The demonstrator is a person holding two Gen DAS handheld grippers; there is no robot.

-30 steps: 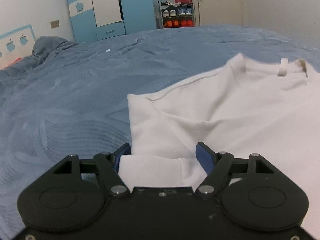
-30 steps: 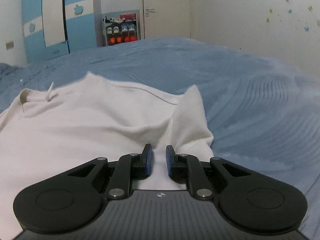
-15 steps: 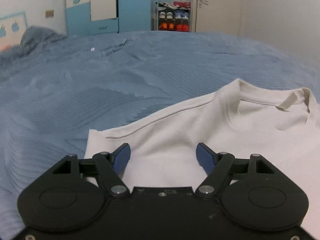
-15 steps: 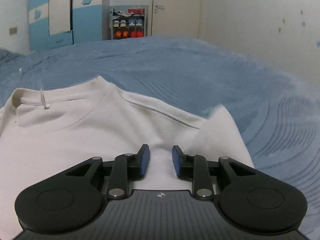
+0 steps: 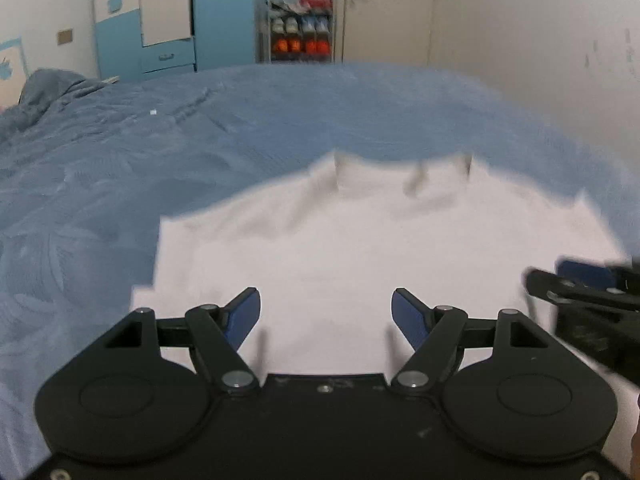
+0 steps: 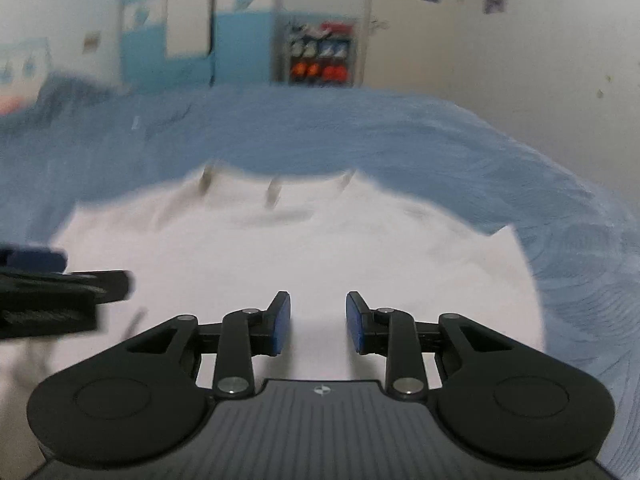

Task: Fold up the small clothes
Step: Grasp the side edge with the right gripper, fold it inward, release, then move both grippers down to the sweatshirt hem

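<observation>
Left wrist view: white shirt [image 5: 360, 248] spread on the blue bed [image 5: 160, 140], neckline at the far edge, blurred. Left tongs [image 5: 325, 309] spread wide above its near middle, pinching nothing; right tongs [image 5: 576, 276] at the right edge. Probably light, soft and limp; best pinched at a hem or shoulder edge.

Right wrist view: right tongs [image 6: 318, 322] parted, empty, over the same near middle; shirt reaching far and to both sides.

left wrist: low, forward | right wrist: alongside | shared: white shirt [image 5: 360, 248]
</observation>
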